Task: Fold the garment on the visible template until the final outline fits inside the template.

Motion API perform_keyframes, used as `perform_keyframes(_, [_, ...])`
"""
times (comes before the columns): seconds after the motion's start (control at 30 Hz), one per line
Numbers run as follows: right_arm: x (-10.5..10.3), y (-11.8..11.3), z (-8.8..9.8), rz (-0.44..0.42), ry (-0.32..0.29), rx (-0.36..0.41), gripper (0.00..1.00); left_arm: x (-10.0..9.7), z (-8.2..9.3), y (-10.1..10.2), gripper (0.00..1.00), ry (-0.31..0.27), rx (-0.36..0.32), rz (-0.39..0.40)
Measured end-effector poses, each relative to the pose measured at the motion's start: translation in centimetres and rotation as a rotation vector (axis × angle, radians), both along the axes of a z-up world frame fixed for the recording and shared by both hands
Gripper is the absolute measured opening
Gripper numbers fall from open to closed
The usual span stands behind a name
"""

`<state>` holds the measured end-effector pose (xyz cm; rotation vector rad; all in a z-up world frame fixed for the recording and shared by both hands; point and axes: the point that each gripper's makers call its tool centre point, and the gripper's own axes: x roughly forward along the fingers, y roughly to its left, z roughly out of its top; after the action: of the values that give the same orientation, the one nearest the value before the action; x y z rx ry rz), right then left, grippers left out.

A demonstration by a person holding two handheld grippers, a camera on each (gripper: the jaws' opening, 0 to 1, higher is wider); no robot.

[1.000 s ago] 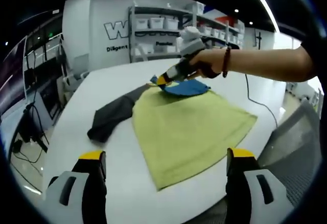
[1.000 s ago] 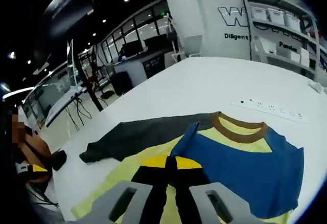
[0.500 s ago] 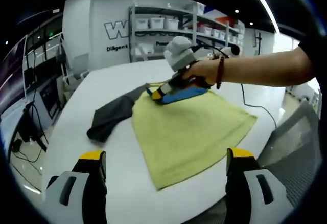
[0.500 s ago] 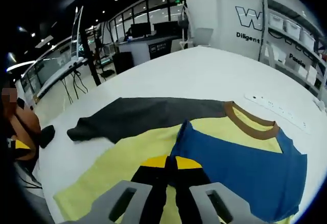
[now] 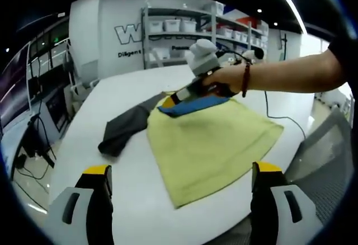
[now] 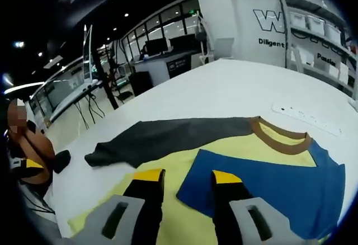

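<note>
A yellow-green shirt (image 5: 210, 141) lies flat on the white table (image 5: 81, 152). Its dark grey sleeve (image 5: 124, 127) stretches out to the left. Its blue sleeve (image 5: 194, 104) is folded across the chest. My right gripper (image 5: 169, 100), held by a hand, hovers at the blue sleeve's edge. In the right gripper view that gripper (image 6: 185, 176) stands open over the yellow body, with the blue sleeve (image 6: 268, 183) just beyond its right fingertip and the brown collar (image 6: 279, 141) and grey sleeve (image 6: 168, 137) behind. My left gripper (image 5: 182, 170) is open near the table's front edge, short of the hem.
A white power strip (image 6: 305, 116) lies on the table past the collar, and a cable (image 5: 274, 108) trails to the right. Shelves with bins (image 5: 179, 29) stand at the back. A person (image 6: 22, 144) sits off the table's left side near desks.
My right gripper has opened and let go of the blue sleeve, which now lies folded across the yellow body. The left gripper has hardly moved.
</note>
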<state>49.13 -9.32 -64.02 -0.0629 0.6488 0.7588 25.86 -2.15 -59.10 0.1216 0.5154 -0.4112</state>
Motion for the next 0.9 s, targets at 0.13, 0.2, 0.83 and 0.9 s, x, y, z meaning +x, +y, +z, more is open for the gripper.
perform_keyframes(0.13, [-0.2, -0.8, 0.2, 0.009, -0.008, -0.001, 0.49, 0.0, 0.1, 0.0, 0.99, -0.005, 0.003, -0.002])
perform_keyframes(0.2, [0.1, -1.3, 0.2, 0.000, -0.012, 0.000, 0.57, 0.0, 0.1, 0.0, 0.99, -0.009, 0.001, -0.004])
perform_keyframes(0.83, [-0.5, -8.7, 0.6, -0.081, -0.039, 0.007, 0.77, -0.2, -0.1, -0.4, 0.99, 0.001, 0.006, -0.029])
perform_keyframes(0.9, [-0.5, -9.9, 0.4, -0.094, -0.038, -0.004, 0.76, -0.2, -0.1, -0.4, 0.99, 0.005, 0.007, -0.034])
